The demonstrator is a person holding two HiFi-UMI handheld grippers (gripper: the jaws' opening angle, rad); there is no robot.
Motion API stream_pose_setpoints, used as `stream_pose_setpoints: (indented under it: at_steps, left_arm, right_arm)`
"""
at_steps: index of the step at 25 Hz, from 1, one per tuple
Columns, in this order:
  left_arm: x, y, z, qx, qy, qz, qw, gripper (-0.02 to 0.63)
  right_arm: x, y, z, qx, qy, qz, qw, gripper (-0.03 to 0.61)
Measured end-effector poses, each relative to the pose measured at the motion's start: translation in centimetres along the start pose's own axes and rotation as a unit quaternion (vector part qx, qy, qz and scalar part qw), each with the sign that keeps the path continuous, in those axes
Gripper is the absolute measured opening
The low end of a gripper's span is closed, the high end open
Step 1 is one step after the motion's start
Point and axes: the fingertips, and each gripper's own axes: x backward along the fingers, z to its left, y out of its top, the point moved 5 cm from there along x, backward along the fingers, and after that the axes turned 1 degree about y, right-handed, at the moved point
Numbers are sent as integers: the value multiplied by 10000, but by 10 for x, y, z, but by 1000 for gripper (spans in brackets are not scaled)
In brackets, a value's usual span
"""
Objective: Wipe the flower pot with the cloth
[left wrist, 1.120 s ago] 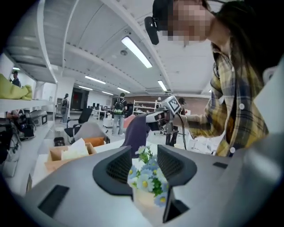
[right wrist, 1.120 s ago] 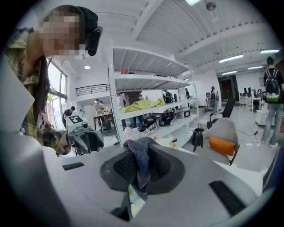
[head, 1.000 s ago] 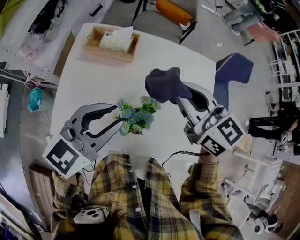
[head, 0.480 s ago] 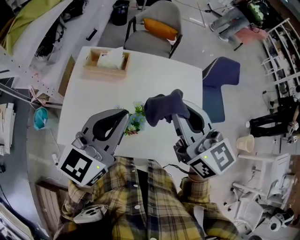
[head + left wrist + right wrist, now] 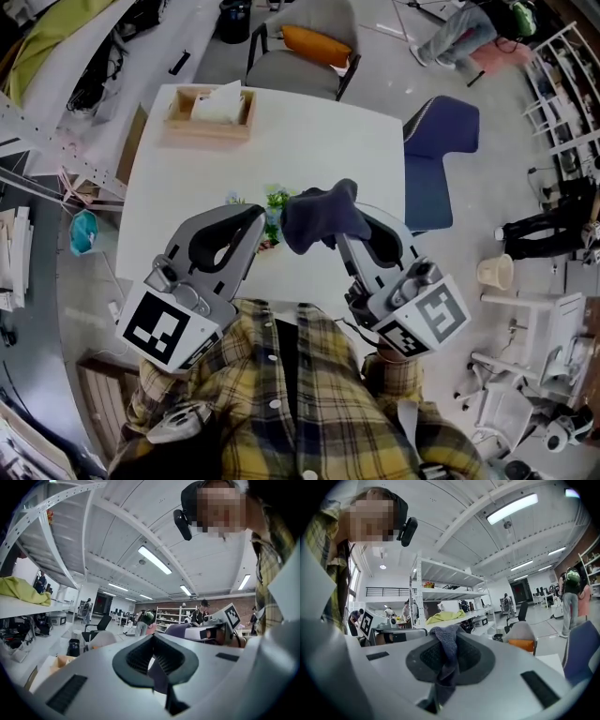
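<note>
The wiping stroke is judged not yet begun: the cloth (image 5: 317, 214) is gripped in the right claw (image 5: 447, 666), its dark folds bunched over the claw tips, and it is held above the bench (image 5: 309, 131), not against the pot. The left claw (image 5: 253, 220) is clenched, and nothing is seen held in it. The flower pot (image 5: 273, 202) stands on the bench between and below the two claws, largely screened by them. The next move calls for the cloth to be lowered to the pot wall and the pot to be steadied. The bench top is white and carries a wooden tissue box (image 5: 211, 105) at its far corner. A chair with an orange cushion (image 5: 314, 42) and a blue chair (image 5: 439, 141) are noted beyond, in a cluttered workshop with shelving.
</note>
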Motion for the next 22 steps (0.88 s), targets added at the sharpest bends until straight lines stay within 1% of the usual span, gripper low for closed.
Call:
stream_pose_setpoints:
  at_steps: [4,14,20,22]
  left_arm:
    - [0,-1,2,-32,72,23,10000,9]
    - [0,2,3,-104,200,20,9997,9]
    - [-6,8,10,-177,90,-3,9998,9]
    - [-6,12,16,-197,121,70,9997,9]
  right_arm:
    - [-1,-1,0,-32,55,68,10000,15]
    - [-2,0,1,76,117,136,9998,15]
    - [-1,-1,-1,125,122,213,9996,15]
    - [-1,-1,-2,120,119,212,9996,15]
